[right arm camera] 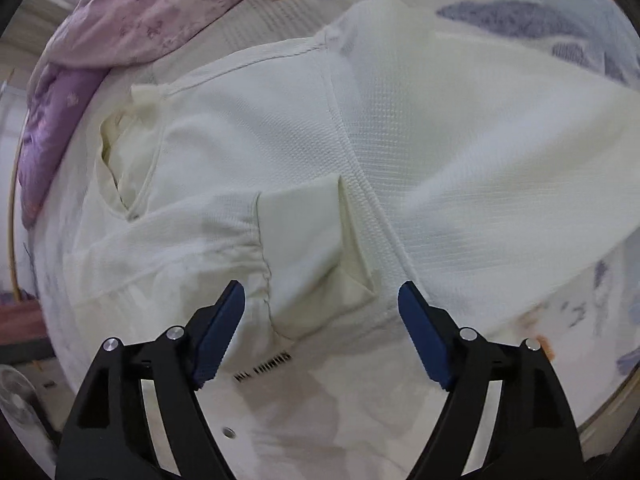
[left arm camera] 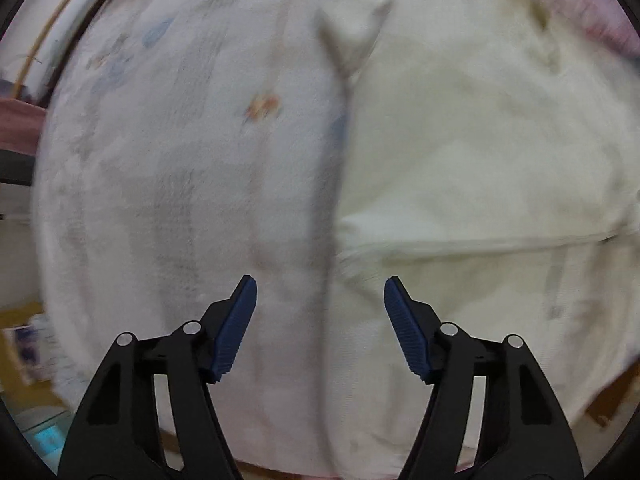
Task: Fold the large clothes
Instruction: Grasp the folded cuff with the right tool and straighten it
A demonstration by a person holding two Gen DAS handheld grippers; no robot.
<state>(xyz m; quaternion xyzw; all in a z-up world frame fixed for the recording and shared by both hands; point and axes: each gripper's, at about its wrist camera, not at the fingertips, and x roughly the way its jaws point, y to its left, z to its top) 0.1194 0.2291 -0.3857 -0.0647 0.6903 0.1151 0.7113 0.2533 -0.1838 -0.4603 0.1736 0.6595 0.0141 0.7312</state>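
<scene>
We see the left tongs (left arm camera: pixel 320 292) spread wide with nothing between their blue pads, pointing down over the bed (left arm camera: pixel 180 160), whose pale sheet carries faint printed patterns. The cream garment (left arm camera: pixel 480 152) lies flat on it from 12 to 4 o'clock of that blurred view. The right tongs (right arm camera: pixel 320 296) are also wide apart and hold nothing; below them the garment fills the middle, 1 sleeve folded across its body with the cuff (right arm camera: pixel 316 256) just ahead of the pads. A pink and purple quilt (right arm camera: pixel 132 20) is bunched at 10 o'clock.
</scene>
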